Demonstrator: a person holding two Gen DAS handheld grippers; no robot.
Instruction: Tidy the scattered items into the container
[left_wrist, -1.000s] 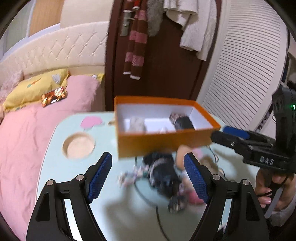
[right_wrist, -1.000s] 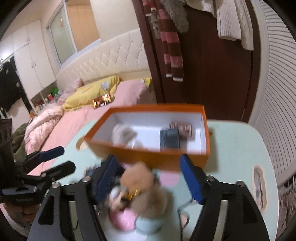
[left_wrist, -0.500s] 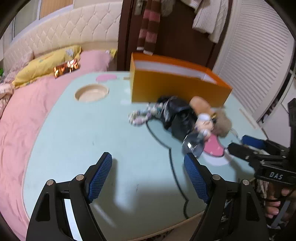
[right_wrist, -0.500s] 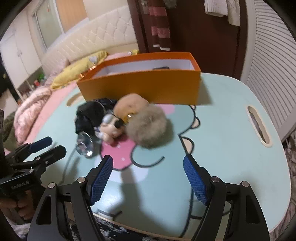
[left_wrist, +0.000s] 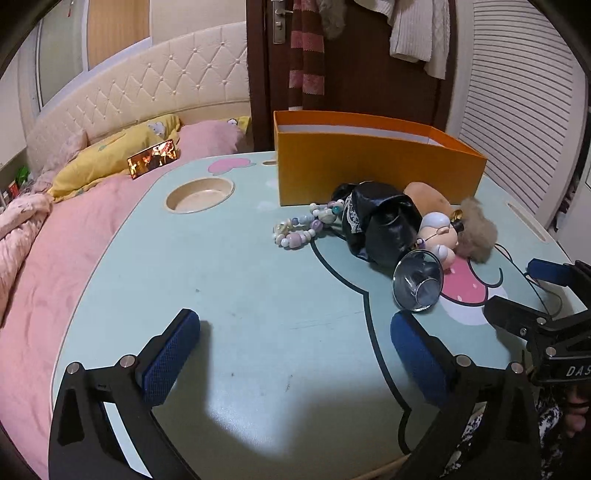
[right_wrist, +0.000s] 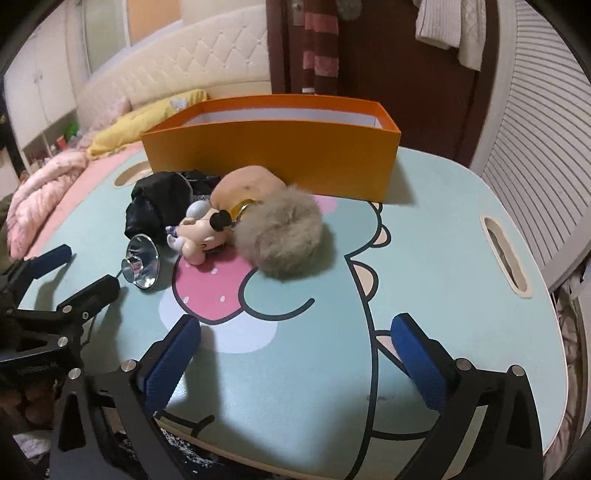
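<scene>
An orange box stands at the far side of the table. In front of it lie a bead bracelet, a black pouch, a small doll, a grey fur pompom, a tan plush piece and a shiny metal cone. My left gripper is open and empty over the table's near edge. My right gripper is open and empty, also near the front edge.
The table has a round cup recess at the far left and a slot handle at the right. A bed with pink bedding lies left. A door with hanging clothes is behind the box.
Both grippers have pulled back from above the box and dropped low to the table's near edge. The box's inside is out of sight now. Both stay open.
</scene>
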